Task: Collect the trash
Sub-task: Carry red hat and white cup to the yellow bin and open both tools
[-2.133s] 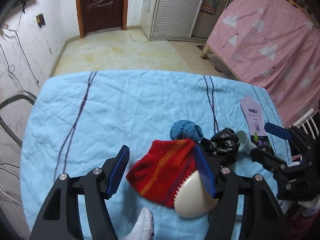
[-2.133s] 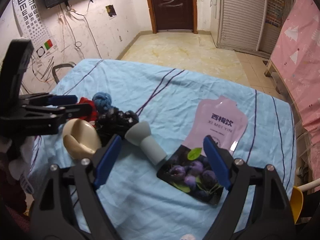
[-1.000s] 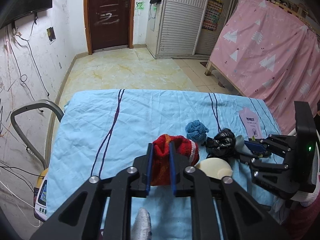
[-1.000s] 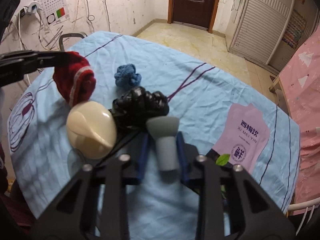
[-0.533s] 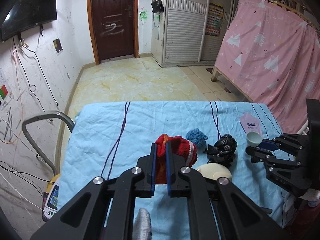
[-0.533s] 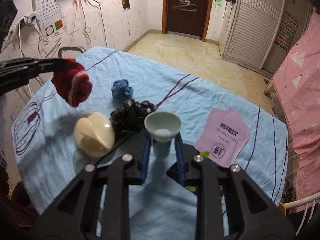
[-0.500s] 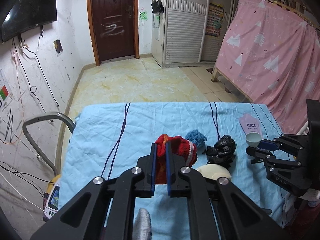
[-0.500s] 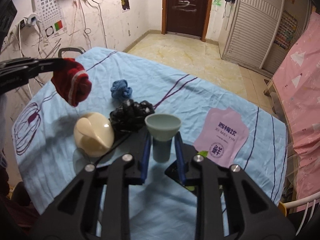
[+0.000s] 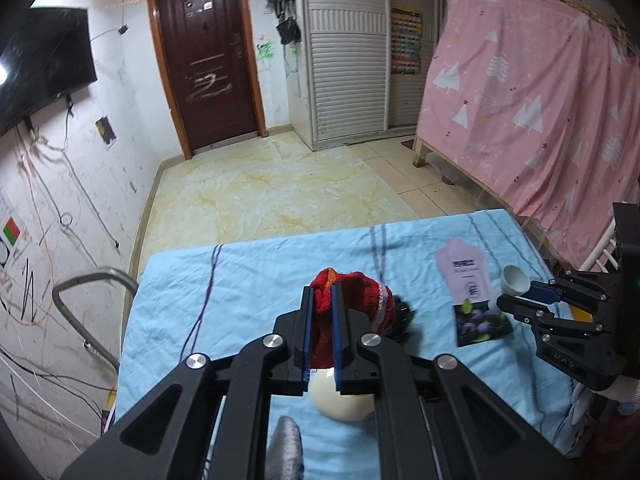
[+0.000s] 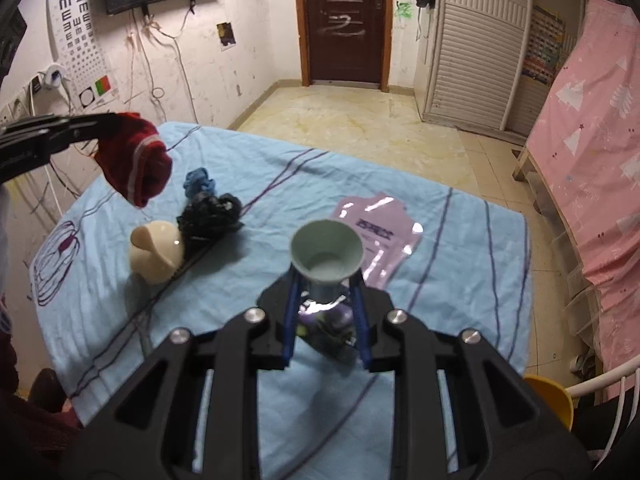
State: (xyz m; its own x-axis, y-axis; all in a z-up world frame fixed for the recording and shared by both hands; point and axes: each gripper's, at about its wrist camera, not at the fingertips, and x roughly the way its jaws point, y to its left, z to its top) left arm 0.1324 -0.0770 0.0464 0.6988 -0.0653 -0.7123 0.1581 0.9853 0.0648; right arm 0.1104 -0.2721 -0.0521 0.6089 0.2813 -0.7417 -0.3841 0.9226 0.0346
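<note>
Both grippers have lifted their catches clear of the bench since a moment ago, and the cloth now sits farther below them. Left gripper (image 9: pixel 321 308) has its jaws clamped tight on the red knitted cloth (image 9: pixel 352 300), which hangs in the air above the bench's left side. Right gripper (image 10: pixel 325 304) has its jaws pinched narrowly on the stem of the pale green funnel (image 10: pixel 327 254), wide mouth facing up, raised over the dark end of the pink drink pouch (image 10: pixel 380 232). That pouch lies flat on the blue sheet (image 10: pixel 460 280) toward the right. Left of it rest the crumpled black bag (image 10: pixel 210 216), a small blue knitted ball (image 10: pixel 198 180) just beyond it, and the cream rounded lump (image 10: pixel 156 250) nearer, touching the bag.
</note>
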